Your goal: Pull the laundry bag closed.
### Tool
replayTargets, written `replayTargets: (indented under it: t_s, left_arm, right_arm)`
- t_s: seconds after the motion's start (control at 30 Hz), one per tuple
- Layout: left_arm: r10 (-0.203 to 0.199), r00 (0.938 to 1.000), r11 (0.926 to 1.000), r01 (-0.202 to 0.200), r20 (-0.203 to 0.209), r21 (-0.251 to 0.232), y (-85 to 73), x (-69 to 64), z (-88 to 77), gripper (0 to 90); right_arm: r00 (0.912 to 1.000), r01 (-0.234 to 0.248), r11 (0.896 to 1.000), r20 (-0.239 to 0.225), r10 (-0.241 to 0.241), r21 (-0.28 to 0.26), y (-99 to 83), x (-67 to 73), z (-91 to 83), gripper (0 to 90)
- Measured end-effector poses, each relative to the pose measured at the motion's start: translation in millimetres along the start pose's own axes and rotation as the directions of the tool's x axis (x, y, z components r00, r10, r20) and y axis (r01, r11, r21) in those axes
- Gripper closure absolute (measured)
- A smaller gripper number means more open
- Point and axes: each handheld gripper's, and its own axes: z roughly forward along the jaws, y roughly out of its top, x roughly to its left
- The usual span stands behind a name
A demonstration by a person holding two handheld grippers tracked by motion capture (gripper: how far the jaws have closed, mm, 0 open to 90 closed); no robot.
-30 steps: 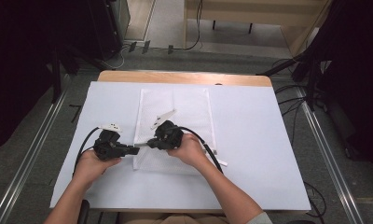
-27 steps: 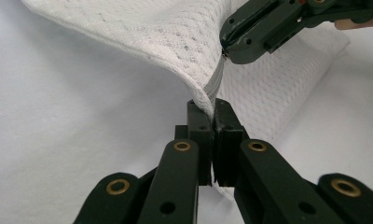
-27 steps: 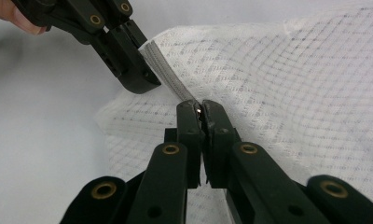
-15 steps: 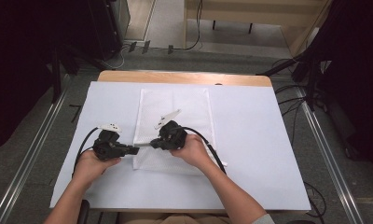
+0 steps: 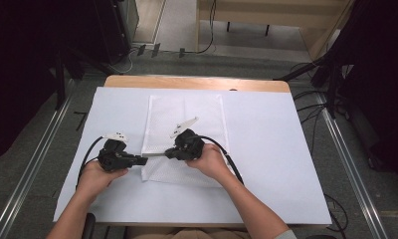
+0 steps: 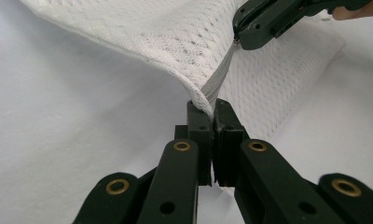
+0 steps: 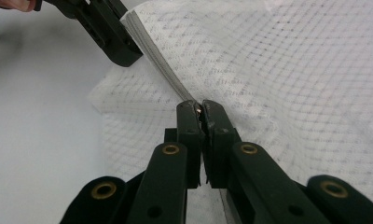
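White mesh laundry bag (image 5: 184, 139), rectangular, lies mid-tabletop (image 5: 276, 149); left gripper (image 5: 143, 160) clenched on its zipper-edge corner, right gripper (image 5: 168, 154) clenched on the zipper pull (image 7: 199, 110), bare white surface all round.

Both forearms reach in low over the worktop (image 5: 266, 149), the left gripper (image 5: 137, 161) and right gripper (image 5: 170, 154) pointing tip to tip near its front-left part, each with jaws clamped together.

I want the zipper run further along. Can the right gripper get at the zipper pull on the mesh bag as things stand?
Probably yes: the right gripper is already shut on the zipper pull, while the left gripper pinches the mesh bag at the zipper's end.
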Motion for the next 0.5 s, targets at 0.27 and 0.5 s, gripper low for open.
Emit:
replayTargets:
  t_s: [0.27,0.5]
  left_arm:
    - [-0.007,1.0,1.0,0.007,-0.005,-0.002,-0.3,0.0,-0.8,88.5]
    - [-0.007,1.0,1.0,0.007,-0.006,0.0,-0.4,-0.2,-1.0,88.5]
  right_arm:
    - [0.9999,-0.01,1.0,0.009,0.01,0.01,-5.1,-4.5,-6.3,88.4]
    - [0.9996,-0.026,1.0,0.007,0.026,0.005,-8.5,-8.3,-10.3,88.4]
